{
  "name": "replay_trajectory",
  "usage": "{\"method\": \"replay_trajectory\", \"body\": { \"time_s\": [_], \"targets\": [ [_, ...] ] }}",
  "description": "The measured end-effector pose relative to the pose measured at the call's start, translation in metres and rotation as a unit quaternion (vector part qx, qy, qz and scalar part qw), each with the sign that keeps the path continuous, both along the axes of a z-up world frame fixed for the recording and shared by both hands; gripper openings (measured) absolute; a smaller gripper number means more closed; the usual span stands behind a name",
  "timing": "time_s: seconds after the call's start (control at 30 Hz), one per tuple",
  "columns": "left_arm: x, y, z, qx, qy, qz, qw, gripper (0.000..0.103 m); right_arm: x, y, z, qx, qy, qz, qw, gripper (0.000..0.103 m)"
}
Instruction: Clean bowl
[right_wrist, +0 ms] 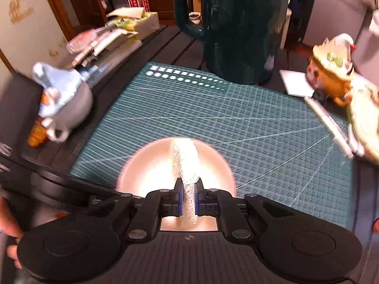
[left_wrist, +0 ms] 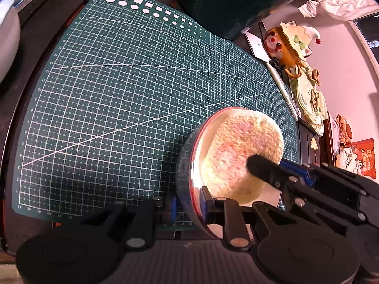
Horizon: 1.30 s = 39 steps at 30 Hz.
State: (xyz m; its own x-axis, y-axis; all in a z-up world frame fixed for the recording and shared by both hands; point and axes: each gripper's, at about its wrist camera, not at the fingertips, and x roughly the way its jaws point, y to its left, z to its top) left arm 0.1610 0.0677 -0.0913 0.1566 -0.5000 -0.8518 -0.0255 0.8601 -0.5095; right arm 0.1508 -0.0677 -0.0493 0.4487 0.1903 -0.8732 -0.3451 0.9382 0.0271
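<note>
A shallow bowl (left_wrist: 187, 165) with a pink rim stands tilted on its edge over the green cutting mat (left_wrist: 118, 94). My left gripper (left_wrist: 188, 203) is shut on the bowl's rim at the bottom. A round pale sponge (left_wrist: 239, 151) lies flat against the bowl's inside. My right gripper (left_wrist: 260, 165) comes in from the right and holds the sponge. In the right wrist view my right gripper (right_wrist: 188, 200) is shut on the sponge (right_wrist: 187, 163), seen edge-on, pressed into the bright bowl (right_wrist: 146, 172).
A tall dark green jug (right_wrist: 239, 30) stands at the mat's far edge. A grey-blue figurine teapot (right_wrist: 64, 101) sits left, an orange one (right_wrist: 331, 71) right. A white pen (right_wrist: 329, 125) lies along the mat's right edge (right_wrist: 308, 165). Clutter lines the wall.
</note>
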Motion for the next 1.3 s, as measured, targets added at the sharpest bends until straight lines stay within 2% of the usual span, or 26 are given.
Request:
{"method": "replay_trajectory", "body": {
  "time_s": [0.13,0.23,0.33,0.53,0.63,0.9,1.0,1.03,1.2,1.3],
  "targets": [
    [0.000,0.001,0.000,-0.002,0.001,0.001,1.0000,0.019,-0.006,0.008,0.007,-0.071,-0.037,0.002,0.997,0.007],
    [0.001,0.006,-0.002,-0.001,-0.001,-0.003,1.0000,0.019,-0.011,0.009,0.014,-0.083,-0.052,-0.002,0.995,0.007],
    [0.001,0.008,-0.003,-0.002,-0.001,-0.003,1.0000,0.019,-0.017,0.005,0.027,-0.074,-0.061,-0.012,0.995,0.007],
    [0.002,0.007,-0.003,-0.001,-0.001,-0.001,1.0000,0.019,-0.018,-0.012,0.049,0.002,-0.040,-0.033,0.999,0.007],
    [-0.001,0.005,-0.002,-0.002,-0.002,0.001,1.0000,0.019,-0.015,-0.013,0.038,0.034,-0.013,-0.031,0.999,0.007],
    [-0.002,0.003,-0.001,0.001,-0.003,-0.001,1.0000,0.019,-0.011,-0.001,0.002,0.042,0.019,-0.024,0.999,0.007],
    [-0.003,0.002,0.000,0.001,-0.003,-0.001,1.0000,0.019,-0.008,0.005,0.000,-0.003,0.012,-0.025,1.000,0.007],
    [-0.002,0.002,0.000,0.001,-0.003,-0.001,1.0000,0.019,-0.007,0.007,-0.001,-0.033,0.009,-0.023,0.999,0.007],
    [-0.002,0.001,-0.001,0.001,-0.003,-0.001,1.0000,0.019,-0.012,0.008,0.007,-0.074,-0.014,-0.018,0.997,0.007],
    [-0.002,0.002,-0.001,0.001,-0.002,-0.001,1.0000,0.019,-0.020,0.011,0.017,-0.099,-0.044,-0.006,0.994,0.007]
  ]
}}
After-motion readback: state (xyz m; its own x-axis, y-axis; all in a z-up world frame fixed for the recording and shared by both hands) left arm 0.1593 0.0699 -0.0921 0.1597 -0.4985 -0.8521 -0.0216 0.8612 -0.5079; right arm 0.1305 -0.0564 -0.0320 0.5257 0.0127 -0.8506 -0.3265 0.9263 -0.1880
